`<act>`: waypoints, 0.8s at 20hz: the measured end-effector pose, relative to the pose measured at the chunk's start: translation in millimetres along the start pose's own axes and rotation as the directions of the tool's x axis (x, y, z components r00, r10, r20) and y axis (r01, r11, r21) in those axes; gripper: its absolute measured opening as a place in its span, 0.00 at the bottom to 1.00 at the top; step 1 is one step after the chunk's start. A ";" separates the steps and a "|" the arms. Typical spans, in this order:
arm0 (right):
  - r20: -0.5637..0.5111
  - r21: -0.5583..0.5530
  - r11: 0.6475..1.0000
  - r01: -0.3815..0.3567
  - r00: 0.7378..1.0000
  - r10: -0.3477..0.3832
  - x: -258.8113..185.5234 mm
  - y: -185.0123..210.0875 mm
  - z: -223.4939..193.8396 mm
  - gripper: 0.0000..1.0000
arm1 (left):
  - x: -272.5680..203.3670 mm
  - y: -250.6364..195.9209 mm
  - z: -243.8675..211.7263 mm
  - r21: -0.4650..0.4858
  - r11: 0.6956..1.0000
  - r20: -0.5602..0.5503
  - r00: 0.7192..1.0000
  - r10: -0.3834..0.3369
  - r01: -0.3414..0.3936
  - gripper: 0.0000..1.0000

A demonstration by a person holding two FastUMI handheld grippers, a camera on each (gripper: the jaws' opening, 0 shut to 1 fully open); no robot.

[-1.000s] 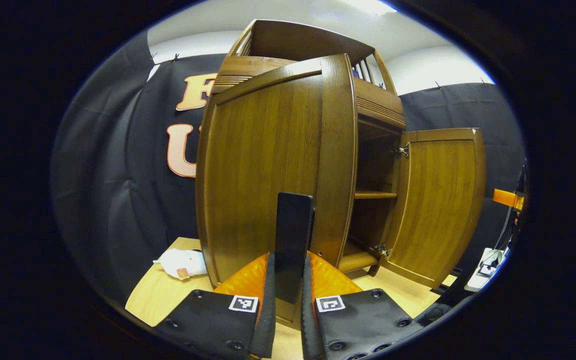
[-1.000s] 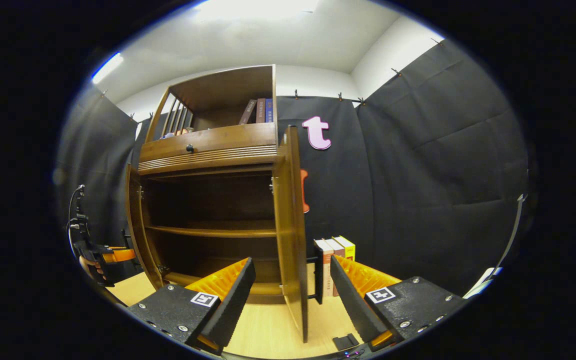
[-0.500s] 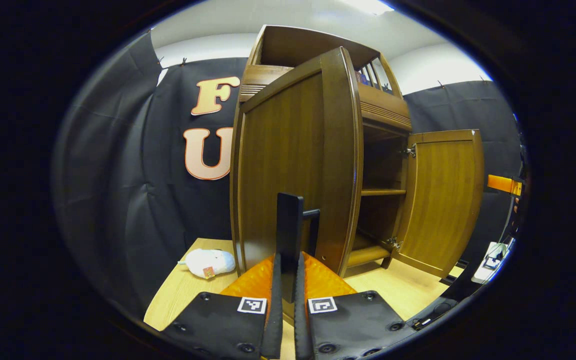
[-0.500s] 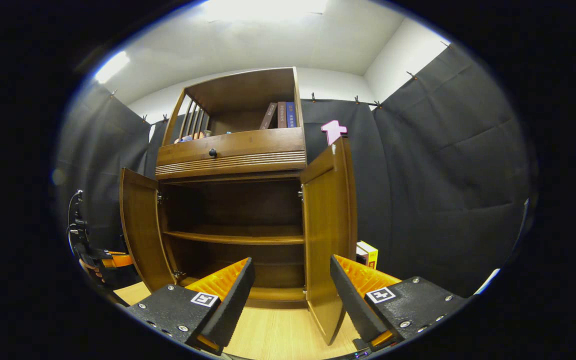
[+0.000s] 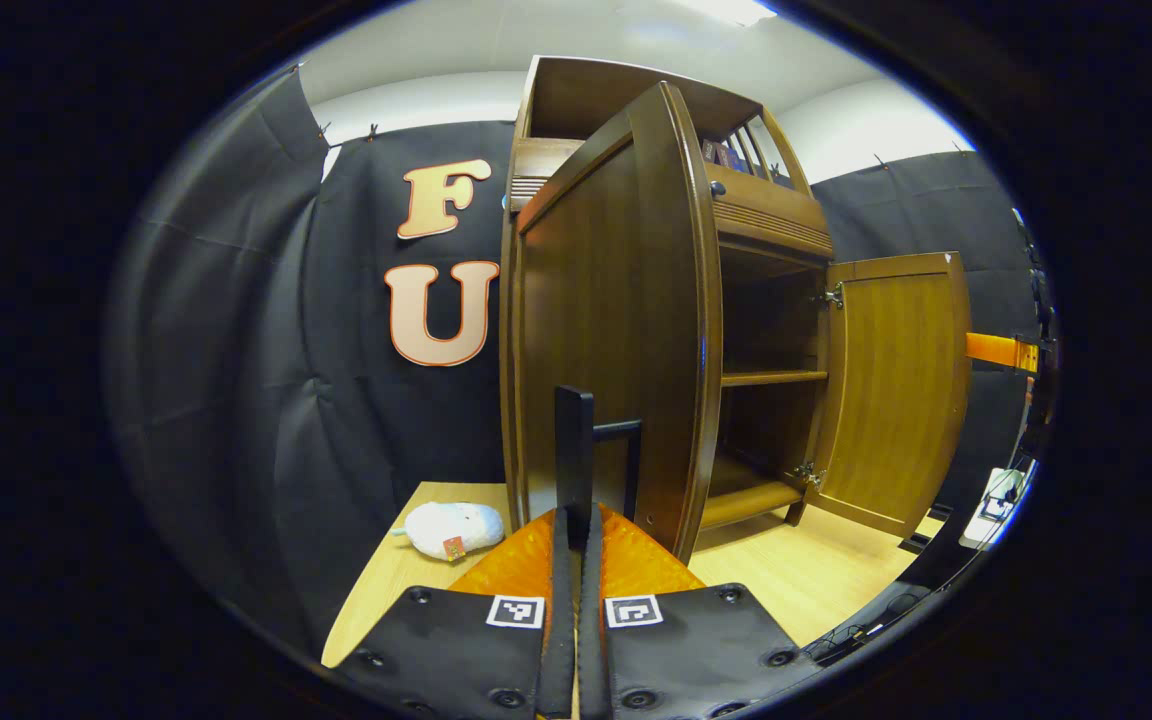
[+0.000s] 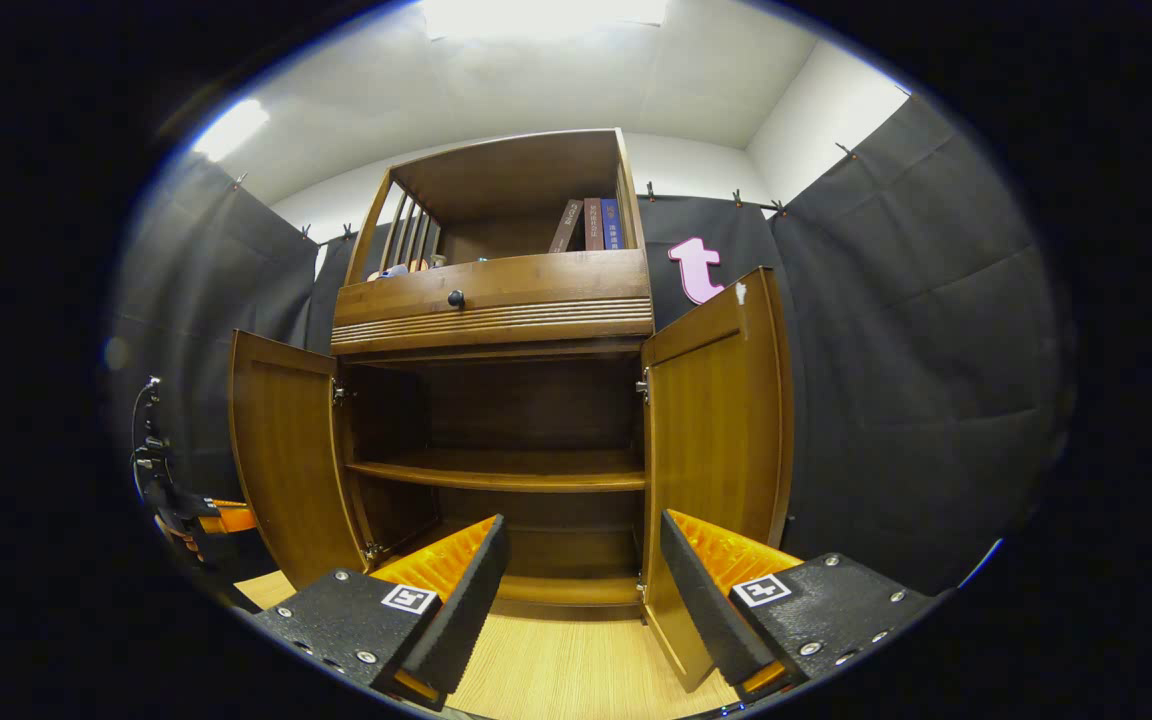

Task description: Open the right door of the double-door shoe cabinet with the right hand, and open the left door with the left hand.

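Both doors of the shoe cabinet (image 6: 496,400) stand open in front of me.

My left hand-held gripper (image 5: 576,545) is clenched on the black handle (image 5: 574,455) of the left door (image 5: 616,340), both fingers pressing it, with that door swung wide. My right hand-held gripper (image 6: 581,570) is released, its fingers spread with nothing between them, just in front of the right door (image 6: 716,420). Past them I count two doors, one inner shelf (image 6: 501,470) with nothing on it that I can see, and one drawer (image 6: 491,290) with one dark knob (image 6: 455,298). In the top compartment stand three books (image 6: 591,225); small things at its left end are too blurred to name. One white soft toy (image 5: 451,528) lies on the table (image 5: 816,575) beside the cabinet.
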State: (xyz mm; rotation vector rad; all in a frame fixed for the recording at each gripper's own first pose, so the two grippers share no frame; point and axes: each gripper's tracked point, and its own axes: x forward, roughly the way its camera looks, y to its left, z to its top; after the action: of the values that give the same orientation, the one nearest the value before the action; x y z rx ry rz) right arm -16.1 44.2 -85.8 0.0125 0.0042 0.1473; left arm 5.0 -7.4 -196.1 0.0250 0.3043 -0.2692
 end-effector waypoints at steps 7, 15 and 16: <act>-0.008 -0.002 0.999 -0.048 0.999 0.048 19.8 37.0 -7.0 0.98 | -3.8 20.5 1.2 0.022 1.000 -0.011 1.000 0.003 -0.003 0.07; -0.017 -0.004 0.998 -0.063 0.998 0.063 38.5 55.2 -11.9 0.92 | -7.9 58.3 0.3 -0.008 0.999 0.001 0.999 0.032 -0.032 0.08; -0.018 -0.005 0.998 -0.067 0.998 0.067 40.0 58.6 -12.7 0.99 | -8.1 61.7 1.7 -0.010 0.999 0.002 1.000 0.031 -0.031 0.08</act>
State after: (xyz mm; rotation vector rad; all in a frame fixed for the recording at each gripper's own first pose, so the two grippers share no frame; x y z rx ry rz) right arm 14.8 108.2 -97.9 0.0053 0.0215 0.2145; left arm 14.5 54.1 -193.0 0.0195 0.3027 -0.2373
